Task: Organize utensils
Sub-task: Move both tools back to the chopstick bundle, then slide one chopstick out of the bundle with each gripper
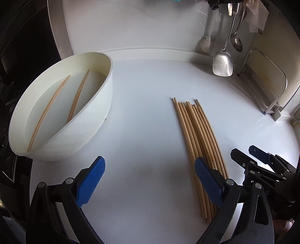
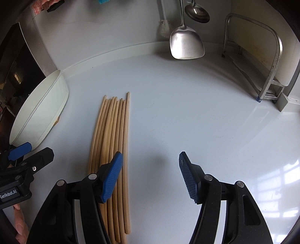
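Observation:
Several wooden chopsticks (image 1: 198,135) lie side by side in a bundle on the white counter, also seen as the chopstick bundle (image 2: 114,131) in the right wrist view. A white bowl (image 1: 97,105) at the left holds two more chopsticks (image 1: 48,110); its outer wall (image 2: 43,112) shows at the left of the right wrist view. My left gripper (image 1: 150,169) is open over bare counter, its right finger above the bundle's near end. My right gripper (image 2: 151,165) is open with nothing between its pads, its left finger over the bundle. The right gripper (image 1: 249,155) appears at the left view's right edge.
A steel spatula (image 2: 185,45), a ladle (image 2: 197,12) and a brush (image 1: 206,41) hang on the back wall. A metal rack (image 2: 270,62) stands at the right. A dark appliance (image 1: 24,47) borders the counter on the left. A hand (image 2: 19,223) shows at the lower left.

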`<state>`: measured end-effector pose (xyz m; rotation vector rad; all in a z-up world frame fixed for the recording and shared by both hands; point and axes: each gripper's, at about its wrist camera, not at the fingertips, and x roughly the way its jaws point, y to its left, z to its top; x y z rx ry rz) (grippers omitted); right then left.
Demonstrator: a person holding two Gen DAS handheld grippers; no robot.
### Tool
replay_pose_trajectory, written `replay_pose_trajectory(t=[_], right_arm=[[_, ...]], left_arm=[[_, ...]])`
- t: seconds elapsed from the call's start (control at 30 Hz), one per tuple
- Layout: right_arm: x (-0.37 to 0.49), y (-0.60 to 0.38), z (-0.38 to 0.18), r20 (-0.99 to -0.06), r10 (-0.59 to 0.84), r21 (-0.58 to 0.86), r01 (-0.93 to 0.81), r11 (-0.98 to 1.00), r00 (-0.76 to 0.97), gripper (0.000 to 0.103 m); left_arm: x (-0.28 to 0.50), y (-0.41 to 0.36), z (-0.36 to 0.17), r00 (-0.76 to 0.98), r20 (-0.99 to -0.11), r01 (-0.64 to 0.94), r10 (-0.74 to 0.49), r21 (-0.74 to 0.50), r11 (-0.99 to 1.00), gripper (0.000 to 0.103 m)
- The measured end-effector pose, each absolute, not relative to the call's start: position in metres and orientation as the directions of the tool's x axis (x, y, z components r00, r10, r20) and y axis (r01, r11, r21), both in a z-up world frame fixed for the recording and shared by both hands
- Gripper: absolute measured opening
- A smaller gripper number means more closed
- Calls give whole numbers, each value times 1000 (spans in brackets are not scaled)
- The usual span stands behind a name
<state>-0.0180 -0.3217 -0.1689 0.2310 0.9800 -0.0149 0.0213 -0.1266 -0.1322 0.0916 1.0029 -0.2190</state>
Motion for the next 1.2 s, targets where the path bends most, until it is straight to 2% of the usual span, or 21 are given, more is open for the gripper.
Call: replay_pose_trajectory(t=[1.2], right_arm=[[-9, -309, -178, -852, 13, 42, 43, 998, 524, 60]], left_arm=[[31, -135, -153, 485, -862, 207, -150, -54, 977, 95]])
